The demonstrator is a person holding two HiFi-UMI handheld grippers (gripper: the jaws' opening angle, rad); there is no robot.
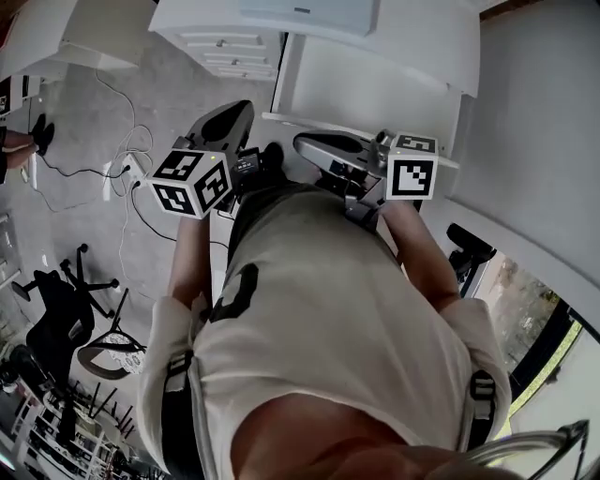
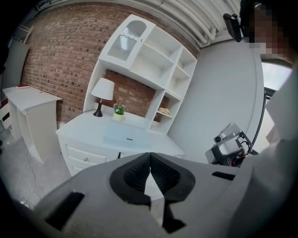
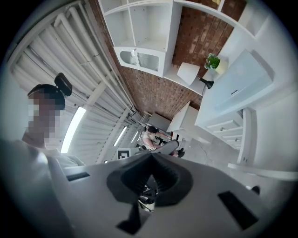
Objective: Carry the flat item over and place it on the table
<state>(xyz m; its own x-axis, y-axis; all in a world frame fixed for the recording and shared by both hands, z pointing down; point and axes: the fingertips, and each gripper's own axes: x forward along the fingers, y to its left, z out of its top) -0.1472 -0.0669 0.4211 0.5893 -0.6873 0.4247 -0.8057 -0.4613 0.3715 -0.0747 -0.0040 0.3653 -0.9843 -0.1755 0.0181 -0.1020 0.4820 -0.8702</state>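
A pale, flat, rectangular item (image 2: pixel 125 135) lies on top of a white desk with drawers (image 2: pixel 88 155), in front of a lamp and a small plant. The head view shows the item (image 1: pixel 305 11) at its top edge, and it appears tilted in the right gripper view (image 3: pixel 242 81). My left gripper (image 1: pixel 246 107) and right gripper (image 1: pixel 300 142) are held close in front of the person's body, well short of the desk. In the left gripper view the left gripper (image 2: pixel 150 156) has its jaws shut with nothing between them. The right gripper (image 3: pixel 151 156) is likewise shut and empty.
A white shelf unit (image 2: pixel 153 60) rises above the desk against a brick wall. A narrow white side table (image 2: pixel 28 100) stands to its left. Cables (image 1: pixel 112 169) and an office chair (image 1: pixel 56 309) are on the floor at left. A white wall (image 1: pixel 534 141) runs along the right.
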